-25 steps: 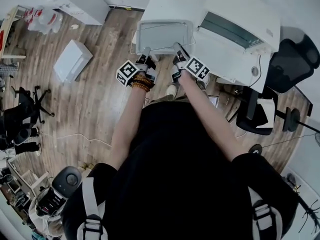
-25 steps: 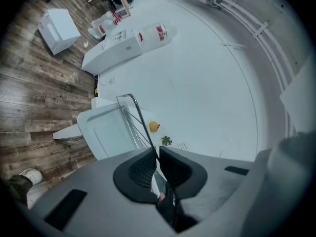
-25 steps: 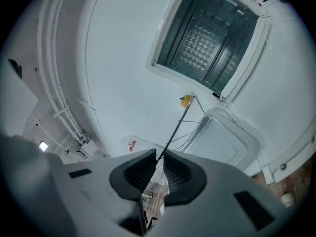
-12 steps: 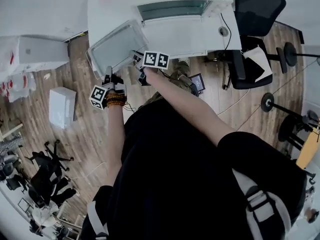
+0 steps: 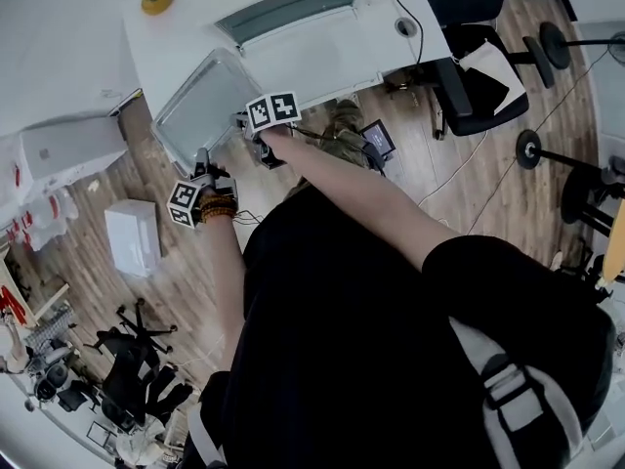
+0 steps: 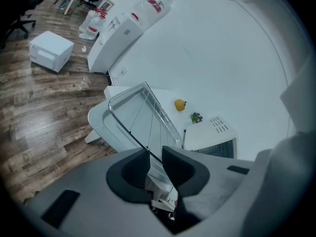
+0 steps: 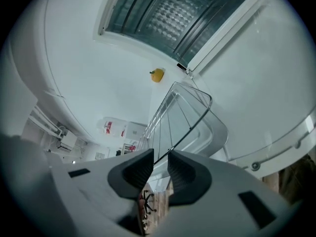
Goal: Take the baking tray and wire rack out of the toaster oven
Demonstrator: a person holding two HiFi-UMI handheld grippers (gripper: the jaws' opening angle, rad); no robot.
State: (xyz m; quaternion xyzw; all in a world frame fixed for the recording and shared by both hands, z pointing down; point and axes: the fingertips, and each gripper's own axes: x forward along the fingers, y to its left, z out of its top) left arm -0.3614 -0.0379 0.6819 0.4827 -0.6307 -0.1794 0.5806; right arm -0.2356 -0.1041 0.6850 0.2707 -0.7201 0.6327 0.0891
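- Head view: baking tray (image 5: 200, 106) with wire rack (image 6: 148, 110) rests at the table's (image 5: 161, 42) edge.
- Left gripper (image 6: 155, 151) and right gripper (image 7: 160, 156) jaws have just been spreading and straddle its rim loosely; each should back straight off.

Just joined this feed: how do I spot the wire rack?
On the white table stands a white toaster oven. Beside it, at the table's corner, lies a pale grey metal baking tray; the wire rack is the thin silver grid resting on it, open rods where the tray is solid.
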